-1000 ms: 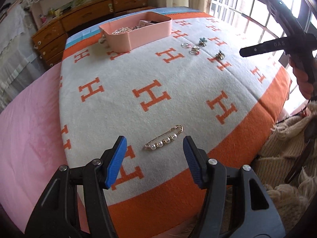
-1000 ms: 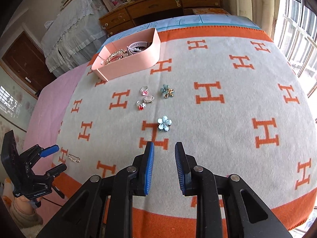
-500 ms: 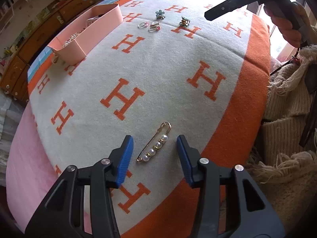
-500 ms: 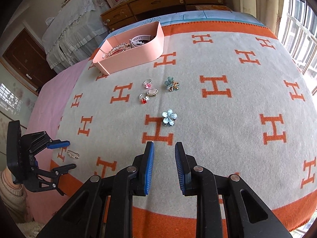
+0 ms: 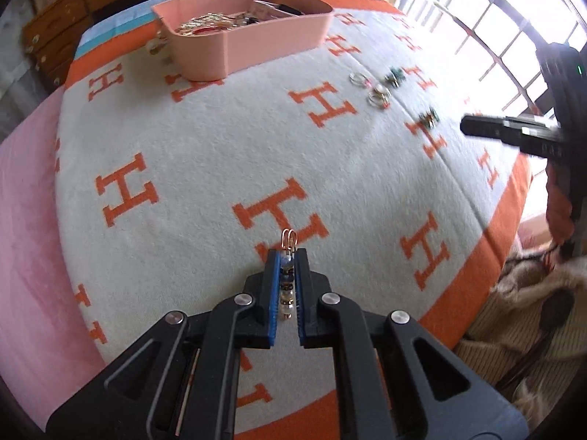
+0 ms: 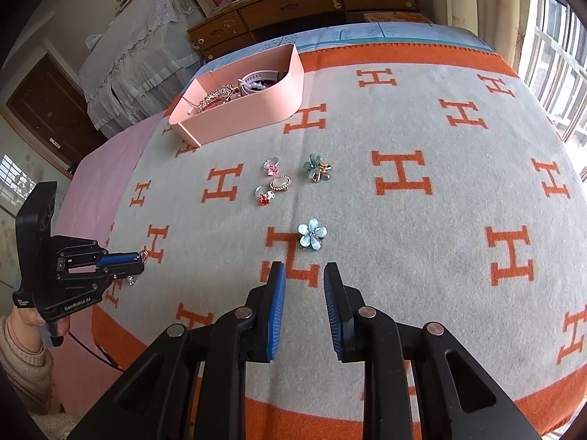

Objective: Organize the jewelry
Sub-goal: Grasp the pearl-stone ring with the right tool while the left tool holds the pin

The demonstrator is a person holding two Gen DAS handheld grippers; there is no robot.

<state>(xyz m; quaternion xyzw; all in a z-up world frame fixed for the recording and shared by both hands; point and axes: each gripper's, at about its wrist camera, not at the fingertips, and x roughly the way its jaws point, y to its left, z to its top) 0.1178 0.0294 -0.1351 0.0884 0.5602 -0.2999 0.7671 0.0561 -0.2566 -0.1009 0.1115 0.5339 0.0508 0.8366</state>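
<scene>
left tongs (image 5: 287,256): jaws closing on pearl pin (image 5: 287,286), its far loop seemingly clear of the blanket (image 5: 205,154) | right tongs (image 6: 303,275): narrow gap, empty, near blue flower clip (image 6: 312,234)

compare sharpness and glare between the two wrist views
Left wrist view: motion-smeared blanket and pink tray, blown-out window, only the pearl pin looks crisp. Right wrist view: sharp, evenly lit; rings and flower clip clear, fisheye bending throughout.
</scene>
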